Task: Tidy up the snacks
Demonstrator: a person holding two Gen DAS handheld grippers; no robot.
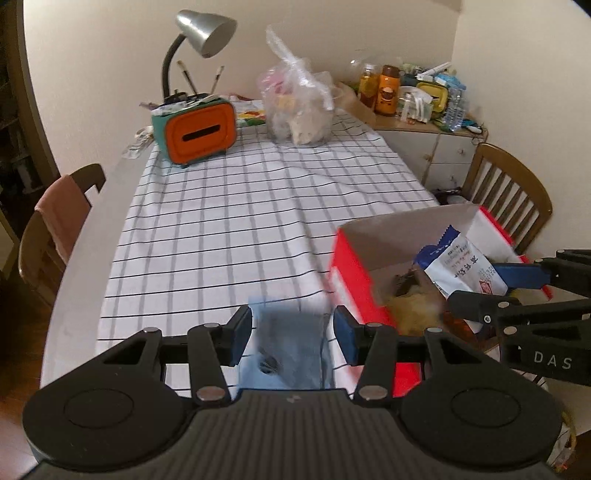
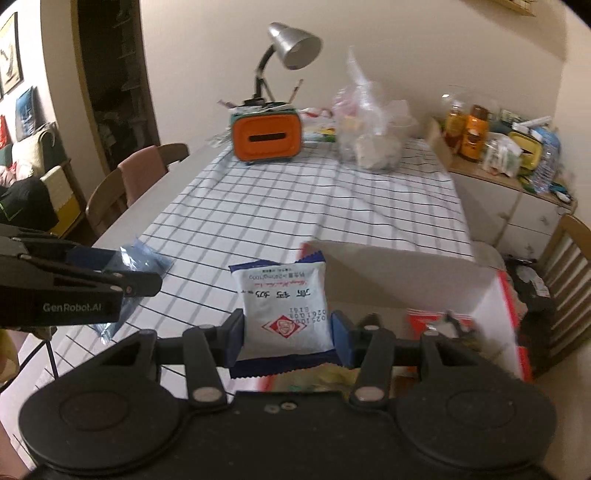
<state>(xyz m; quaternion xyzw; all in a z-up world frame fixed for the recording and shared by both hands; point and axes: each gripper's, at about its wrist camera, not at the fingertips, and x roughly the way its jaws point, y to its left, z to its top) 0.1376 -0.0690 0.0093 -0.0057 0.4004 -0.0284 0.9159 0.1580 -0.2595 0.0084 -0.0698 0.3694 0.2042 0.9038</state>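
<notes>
My left gripper [image 1: 292,334] is shut on a blurred translucent blue snack packet [image 1: 284,343], held above the checked tablecloth; the right wrist view shows the same blue packet [image 2: 142,260] in the left gripper [image 2: 147,273] at the left. My right gripper [image 2: 287,334] is shut on a white and blue snack packet [image 2: 286,306] with red logo, lifted over the box. That white packet [image 1: 463,267] and the right gripper [image 1: 495,286] appear above the open red and white cardboard box [image 1: 354,266], which holds more snacks.
An orange and teal tissue box [image 1: 197,133] with a desk lamp [image 1: 205,29] stands at the table's far end, beside a clear plastic bag [image 1: 299,110]. A cluttered sideboard [image 1: 424,125] stands at the right. Wooden chairs [image 1: 509,195] flank the table.
</notes>
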